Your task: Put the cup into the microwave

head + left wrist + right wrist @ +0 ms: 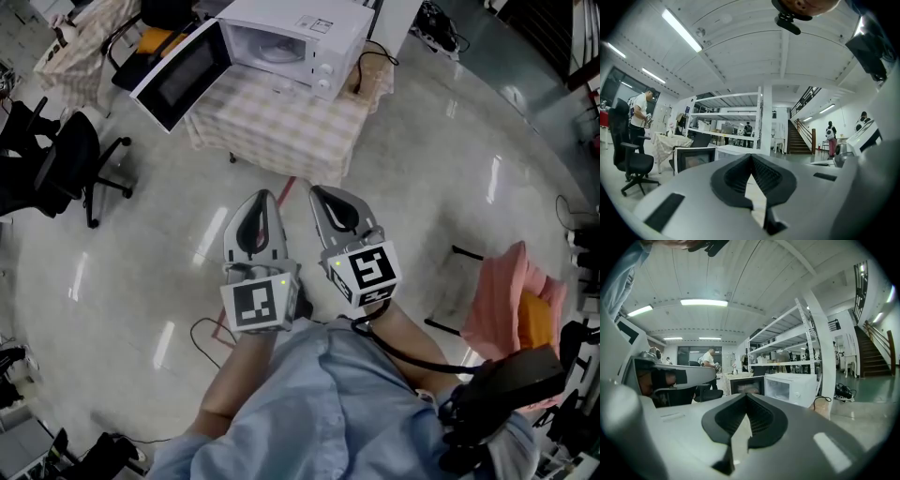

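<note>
Left gripper (pixel 262 197) and right gripper (pixel 319 193) are side by side at waist height over the bare floor (pixel 422 169). Both point toward the microwave (pixel 300 37). In each gripper view the jaws are pressed together with nothing between them. The microwave stands on a table (pixel 281 127) with a checked cloth, well apart from the grippers, and its door (pixel 183 73) is swung wide open. I cannot pick out the cup in any view. A pale round shape lies inside the microwave, too small to identify.

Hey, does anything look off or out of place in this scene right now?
Nothing is spilled or damaged. The microwave has its door standing wide open, out past the table edge. The left gripper and right gripper are both shut, carrying nothing.
</note>
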Motion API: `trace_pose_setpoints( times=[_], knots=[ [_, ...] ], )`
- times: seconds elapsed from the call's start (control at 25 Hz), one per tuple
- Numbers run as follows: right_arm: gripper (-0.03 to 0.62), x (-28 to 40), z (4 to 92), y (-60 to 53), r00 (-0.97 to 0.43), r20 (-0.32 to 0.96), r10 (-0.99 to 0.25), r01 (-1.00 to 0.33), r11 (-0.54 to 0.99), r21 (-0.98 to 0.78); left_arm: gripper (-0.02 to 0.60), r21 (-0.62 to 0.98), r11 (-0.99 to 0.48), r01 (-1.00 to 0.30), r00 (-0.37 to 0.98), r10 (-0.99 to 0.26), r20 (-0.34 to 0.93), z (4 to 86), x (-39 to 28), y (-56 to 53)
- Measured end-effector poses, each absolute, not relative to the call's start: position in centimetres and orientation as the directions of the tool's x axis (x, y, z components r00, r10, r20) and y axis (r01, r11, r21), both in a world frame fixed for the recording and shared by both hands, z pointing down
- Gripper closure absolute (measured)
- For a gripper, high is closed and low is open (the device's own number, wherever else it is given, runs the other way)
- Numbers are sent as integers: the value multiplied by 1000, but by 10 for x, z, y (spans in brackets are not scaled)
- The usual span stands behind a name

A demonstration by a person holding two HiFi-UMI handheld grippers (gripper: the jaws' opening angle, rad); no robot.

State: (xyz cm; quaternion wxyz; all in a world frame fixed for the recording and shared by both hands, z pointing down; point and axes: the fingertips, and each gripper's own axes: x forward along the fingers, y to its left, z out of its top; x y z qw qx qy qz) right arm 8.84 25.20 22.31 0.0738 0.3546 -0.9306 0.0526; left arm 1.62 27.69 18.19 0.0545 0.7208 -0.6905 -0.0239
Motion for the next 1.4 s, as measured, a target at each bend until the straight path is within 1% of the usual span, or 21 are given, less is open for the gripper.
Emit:
trace_pose_setpoints(
  times=[0.12,0.28,0.6,0.76,0.96,1.4],
  knots=[
    [592,72,221,245,-736,180,-653,-668,743,-37,575,140,-40,-989,43,-999,18,173,1,267],
    [592,60,219,231,-730,183,-659,-673,739,-25,575,128,-53,-990,57,-998,30,177,-11,257],
    [592,44,222,208,-720,183,-670,-682,732,-1,575,136,-19,-991,25,-999,39,182,-32,240],
    [592,43,222,191,-717,172,-675,-687,727,-10,575,141,-26,-990,30,-999,25,182,-32,225],
    [592,43,224,167,-715,166,-679,-692,722,-24,575,100,-37,-994,39,-999,21,182,-33,203],
    [592,52,240,104,-703,187,-686,-707,703,-75,575,96,-55,-994,64,-993,97,201,-19,139]
  ],
)
